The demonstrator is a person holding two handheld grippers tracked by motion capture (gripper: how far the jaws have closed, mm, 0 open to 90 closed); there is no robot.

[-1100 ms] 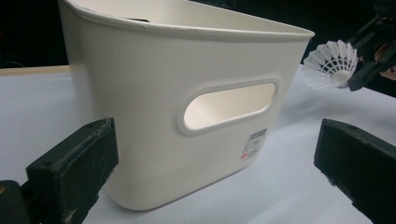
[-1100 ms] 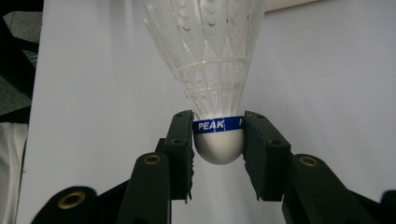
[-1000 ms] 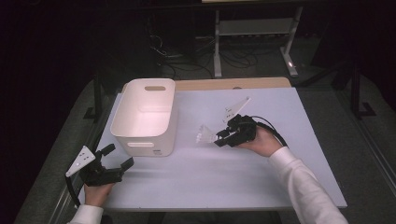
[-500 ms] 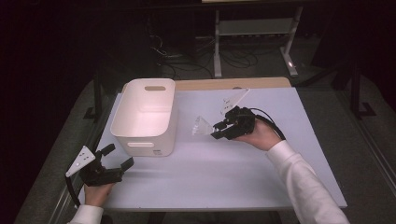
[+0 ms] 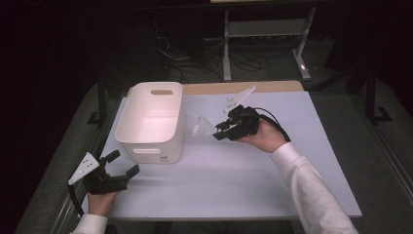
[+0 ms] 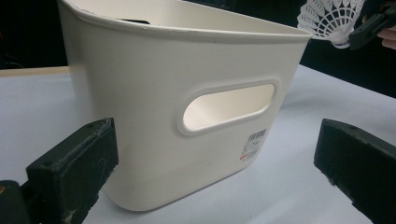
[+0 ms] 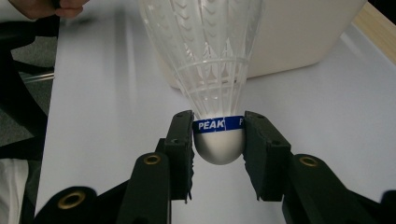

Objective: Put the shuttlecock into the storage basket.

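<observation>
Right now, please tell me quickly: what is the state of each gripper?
Left gripper: open, holding nothing, beside the white bin.
Right gripper: shut on the shuttlecock, gripped at its cork base, above the table.

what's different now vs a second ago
The right gripper, clamped on the shuttlecock by its cork, has lifted it off the table and carried it a little toward the white bin. The left gripper stayed open at the near left corner; the bin has not moved.

White bin (image 5: 151,122) on table (image 5: 272,180)
</observation>
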